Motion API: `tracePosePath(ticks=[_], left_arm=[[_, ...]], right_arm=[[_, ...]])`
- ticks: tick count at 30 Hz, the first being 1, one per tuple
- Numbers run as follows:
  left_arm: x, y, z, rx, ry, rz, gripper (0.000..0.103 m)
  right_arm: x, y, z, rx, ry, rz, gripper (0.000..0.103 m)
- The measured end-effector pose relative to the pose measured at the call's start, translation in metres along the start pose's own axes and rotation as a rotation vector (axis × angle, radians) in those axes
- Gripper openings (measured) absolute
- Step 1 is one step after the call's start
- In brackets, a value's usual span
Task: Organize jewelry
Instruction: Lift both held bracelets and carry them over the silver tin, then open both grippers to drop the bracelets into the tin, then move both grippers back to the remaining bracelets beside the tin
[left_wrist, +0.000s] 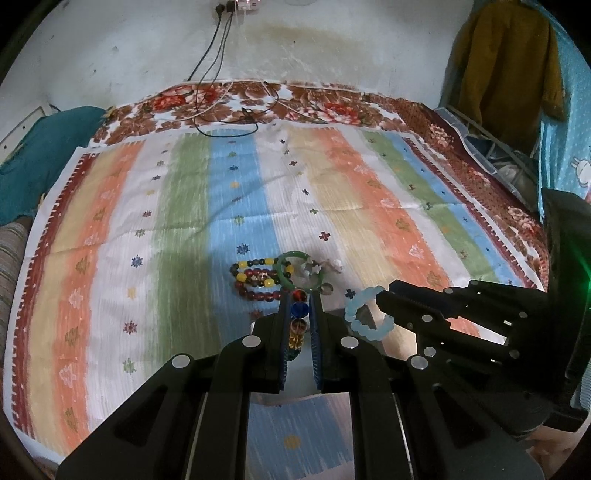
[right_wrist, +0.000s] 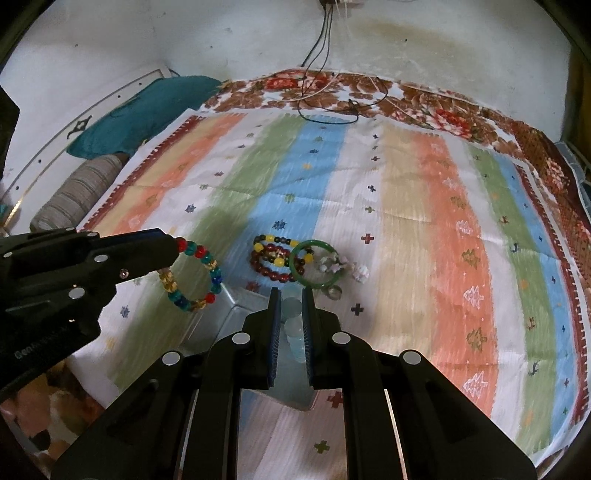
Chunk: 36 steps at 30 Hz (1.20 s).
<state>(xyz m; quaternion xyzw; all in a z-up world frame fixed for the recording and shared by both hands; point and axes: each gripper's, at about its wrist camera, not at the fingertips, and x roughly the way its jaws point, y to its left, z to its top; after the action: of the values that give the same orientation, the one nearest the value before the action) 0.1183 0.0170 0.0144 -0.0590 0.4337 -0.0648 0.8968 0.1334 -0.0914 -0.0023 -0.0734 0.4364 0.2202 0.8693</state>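
My left gripper is shut on a multicoloured bead bracelet of red, blue and amber beads; the right wrist view shows this bracelet hanging as a ring from the left gripper. My right gripper is shut on a pale blue bead bracelet; it also shows in the left wrist view at the right gripper's tips. A metal box lies below both. On the striped cloth lie a pile of dark red and yellow bead bracelets, a green bangle and small white pieces.
The striped cloth covers a floral bedspread. Cables lie at the far edge by the wall. A teal cloth and a striped pillow are at the left. Clothes hang at the right.
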Motion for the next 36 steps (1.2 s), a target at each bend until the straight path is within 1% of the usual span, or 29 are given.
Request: tracePosePath(ticks=[9, 11, 12, 13, 14, 15, 17, 18, 21, 22, 23, 25, 27, 31, 33, 36], left_arm=[[-0.003, -0.001, -0.008, -0.007, 0.009, -0.009, 0.010], [-0.002, 0.001, -0.008, -0.015, 0.011, 0.001, 0.011], [-0.002, 0.003, -0.007, -0.018, 0.012, 0.006, 0.019], [-0.002, 0.004, -0.007, -0.025, 0.011, 0.012, 0.031], [-0.001, 0.008, -0.006, -0.037, 0.010, 0.022, 0.034], [-0.001, 0.010, -0.006, -0.043, 0.010, 0.029, 0.035], [0.001, 0.015, -0.004, -0.058, 0.013, 0.042, 0.037], [0.003, 0.019, -0.003, -0.071, 0.017, 0.049, 0.041], [0.007, 0.027, -0.001, -0.097, 0.029, 0.061, 0.044], [0.009, 0.029, -0.001, -0.103, 0.032, 0.063, 0.047], [0.010, 0.032, 0.000, -0.112, 0.036, 0.065, 0.048], [0.013, 0.035, 0.002, -0.122, 0.041, 0.069, 0.054], [0.015, 0.037, 0.003, -0.127, 0.045, 0.078, 0.060], [0.023, 0.041, 0.007, -0.137, 0.058, 0.100, 0.072], [0.027, 0.044, 0.009, -0.145, 0.069, 0.100, 0.075], [0.033, 0.048, 0.012, -0.154, 0.076, 0.111, 0.083]], right_arm=[[-0.004, 0.002, -0.011, 0.010, 0.007, 0.020, 0.012], [-0.003, 0.002, -0.011, 0.011, 0.014, 0.010, 0.013], [-0.004, 0.002, -0.010, 0.011, 0.008, -0.002, 0.014], [-0.004, 0.000, -0.009, 0.011, 0.005, -0.016, 0.018], [-0.004, -0.001, -0.009, 0.016, 0.001, -0.026, 0.033], [-0.003, -0.004, -0.008, 0.026, -0.002, -0.032, 0.040], [-0.002, -0.011, -0.007, 0.046, 0.003, -0.036, 0.040], [-0.001, -0.014, -0.006, 0.055, 0.008, -0.036, 0.042], [0.003, -0.022, -0.004, 0.073, 0.018, -0.045, 0.046], [0.004, -0.024, -0.003, 0.076, 0.023, -0.046, 0.047], [0.006, -0.025, -0.002, 0.080, 0.026, -0.046, 0.050], [0.007, -0.028, 0.000, 0.089, 0.027, -0.044, 0.054], [0.008, -0.031, 0.001, 0.095, 0.025, -0.046, 0.062], [0.012, -0.035, 0.003, 0.097, 0.033, -0.055, 0.067], [0.014, -0.036, 0.004, 0.096, 0.038, -0.058, 0.071], [0.018, -0.037, 0.005, 0.091, 0.049, -0.060, 0.073]])
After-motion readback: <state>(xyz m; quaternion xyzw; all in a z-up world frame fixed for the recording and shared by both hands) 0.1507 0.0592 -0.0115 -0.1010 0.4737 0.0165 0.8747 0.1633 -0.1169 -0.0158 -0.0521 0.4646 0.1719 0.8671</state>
